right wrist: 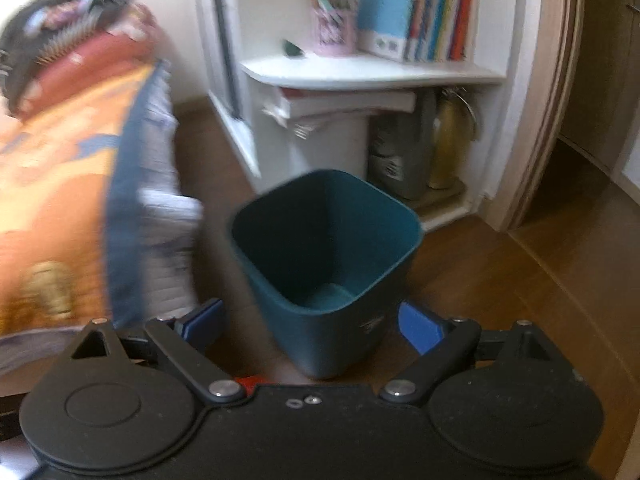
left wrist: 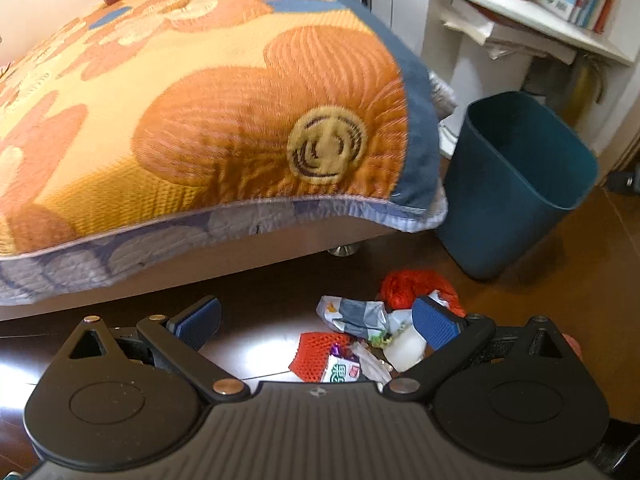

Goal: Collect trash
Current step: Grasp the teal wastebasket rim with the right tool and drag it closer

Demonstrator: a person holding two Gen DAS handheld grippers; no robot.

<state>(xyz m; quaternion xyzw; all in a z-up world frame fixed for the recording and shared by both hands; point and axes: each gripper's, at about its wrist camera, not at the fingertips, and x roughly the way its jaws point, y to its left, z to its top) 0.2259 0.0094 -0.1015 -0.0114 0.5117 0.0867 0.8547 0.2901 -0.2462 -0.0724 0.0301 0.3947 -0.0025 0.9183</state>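
Your left gripper (left wrist: 316,322) has its fingers spread wide and empty over the trash pile (left wrist: 372,336) on the floor by the bed (left wrist: 200,120), while your right gripper (right wrist: 316,326), wide too, frames the teal bin (right wrist: 328,264).

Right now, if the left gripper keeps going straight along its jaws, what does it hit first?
Most likely the trash pile on the floor: the open left gripper frames it, nothing held. Depth is unclear; the teal bin stands off to the right.
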